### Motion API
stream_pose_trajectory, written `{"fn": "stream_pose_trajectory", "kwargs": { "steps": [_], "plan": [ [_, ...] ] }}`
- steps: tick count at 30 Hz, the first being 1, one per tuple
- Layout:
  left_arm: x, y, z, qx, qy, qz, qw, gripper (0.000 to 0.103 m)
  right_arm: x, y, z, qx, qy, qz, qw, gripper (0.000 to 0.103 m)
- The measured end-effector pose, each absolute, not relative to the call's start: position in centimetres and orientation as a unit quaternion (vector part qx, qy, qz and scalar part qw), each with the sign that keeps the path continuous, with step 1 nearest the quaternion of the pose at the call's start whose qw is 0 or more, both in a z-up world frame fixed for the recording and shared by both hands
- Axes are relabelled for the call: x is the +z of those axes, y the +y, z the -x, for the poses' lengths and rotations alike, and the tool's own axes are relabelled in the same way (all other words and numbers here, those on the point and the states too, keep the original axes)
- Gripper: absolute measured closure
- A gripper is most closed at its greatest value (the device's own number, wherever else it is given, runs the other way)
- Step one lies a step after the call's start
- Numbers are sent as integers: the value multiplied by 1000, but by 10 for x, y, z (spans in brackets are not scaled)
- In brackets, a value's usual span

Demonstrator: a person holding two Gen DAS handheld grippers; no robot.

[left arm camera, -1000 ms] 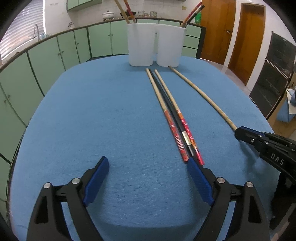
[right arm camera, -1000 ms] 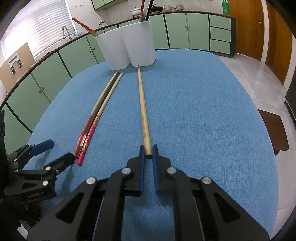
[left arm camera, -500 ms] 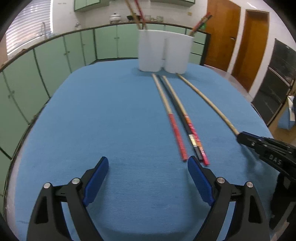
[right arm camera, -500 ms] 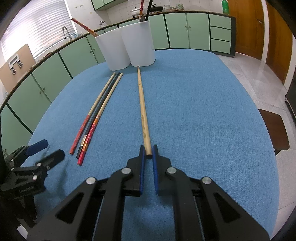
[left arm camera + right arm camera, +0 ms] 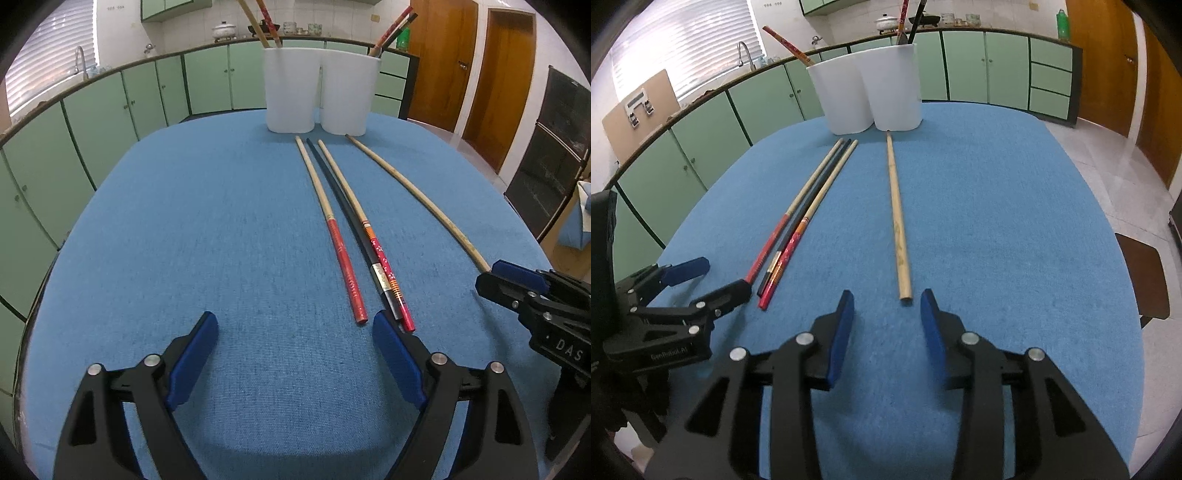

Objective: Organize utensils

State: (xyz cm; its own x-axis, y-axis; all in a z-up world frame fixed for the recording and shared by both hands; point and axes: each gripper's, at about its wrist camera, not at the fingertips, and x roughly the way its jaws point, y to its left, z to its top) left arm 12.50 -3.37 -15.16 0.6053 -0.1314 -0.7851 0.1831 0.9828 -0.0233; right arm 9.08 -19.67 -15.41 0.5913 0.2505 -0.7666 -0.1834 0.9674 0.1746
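Three chopsticks lie side by side on the blue table: a red-handled one (image 5: 338, 243), a black one (image 5: 354, 229) and an orange-red one (image 5: 373, 236). A plain wooden chopstick (image 5: 898, 221) lies apart, to their right. Two white holders (image 5: 317, 96) stand at the far edge with chopsticks inside. My left gripper (image 5: 295, 328) is open, its right finger beside the near ends of the three chopsticks. My right gripper (image 5: 886, 306) is open and empty, its fingers on either side of the wooden chopstick's near end.
The blue table (image 5: 184, 240) has a rounded edge. Green cabinets (image 5: 110, 110) run behind and to the left. Wooden doors (image 5: 480, 66) stand at the right. A brown stool (image 5: 1145, 277) stands by the table's right side.
My right gripper has opened and let go of the wooden chopstick, which lies on the table. My left gripper has shifted so the three chopsticks' ends sit by its right finger.
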Motion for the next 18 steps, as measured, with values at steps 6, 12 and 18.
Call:
{"fn": "stream_pose_trajectory", "kwargs": {
  "steps": [6,12,18],
  "plan": [
    [-150,-30,-126,-87,431,-22,898,36,-155,-197,-95,116,439,-43,890,71],
    [-149,-36,-130,-98,425,-32,899,70,-157,-190,-105,104,444,-22,890,94],
    [-148,-36,-130,-123,424,-18,897,97,-156,-186,-102,100,438,-10,893,97]
  ]
}}
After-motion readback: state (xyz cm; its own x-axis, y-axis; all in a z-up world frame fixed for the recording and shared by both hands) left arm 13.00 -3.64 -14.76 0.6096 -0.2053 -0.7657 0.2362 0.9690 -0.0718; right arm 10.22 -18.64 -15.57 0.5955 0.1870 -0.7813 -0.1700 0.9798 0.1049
